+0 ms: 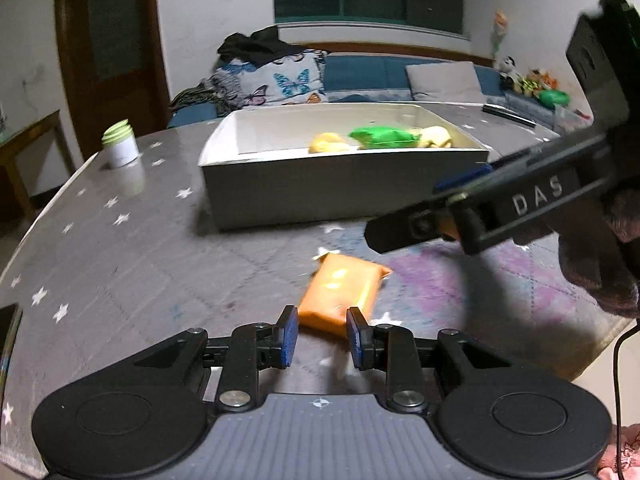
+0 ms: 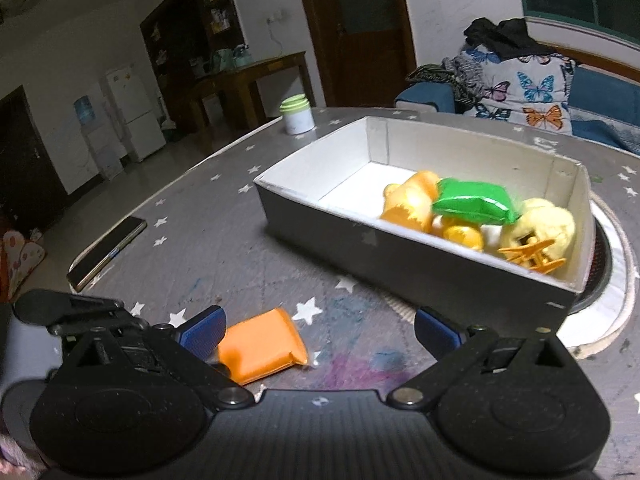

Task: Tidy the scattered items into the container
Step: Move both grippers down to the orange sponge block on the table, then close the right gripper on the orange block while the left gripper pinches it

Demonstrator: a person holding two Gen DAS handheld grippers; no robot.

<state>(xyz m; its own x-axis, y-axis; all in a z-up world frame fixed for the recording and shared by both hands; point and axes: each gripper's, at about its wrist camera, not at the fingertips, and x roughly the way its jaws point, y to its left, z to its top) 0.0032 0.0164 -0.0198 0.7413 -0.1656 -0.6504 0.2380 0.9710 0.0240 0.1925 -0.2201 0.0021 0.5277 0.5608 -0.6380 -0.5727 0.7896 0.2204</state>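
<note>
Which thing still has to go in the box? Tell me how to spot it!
Find the big white-and-grey box on the starry grey table. On the table in front of the box lies a flat orange packet, alone on the cloth. The other bright things, like the green packet, are already inside the box; this one is outside.

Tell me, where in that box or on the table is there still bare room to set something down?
The box is bare at its end nearer the white jar; its other end is crowded with toys. The table lies open between phone, orange packet and box.
</note>
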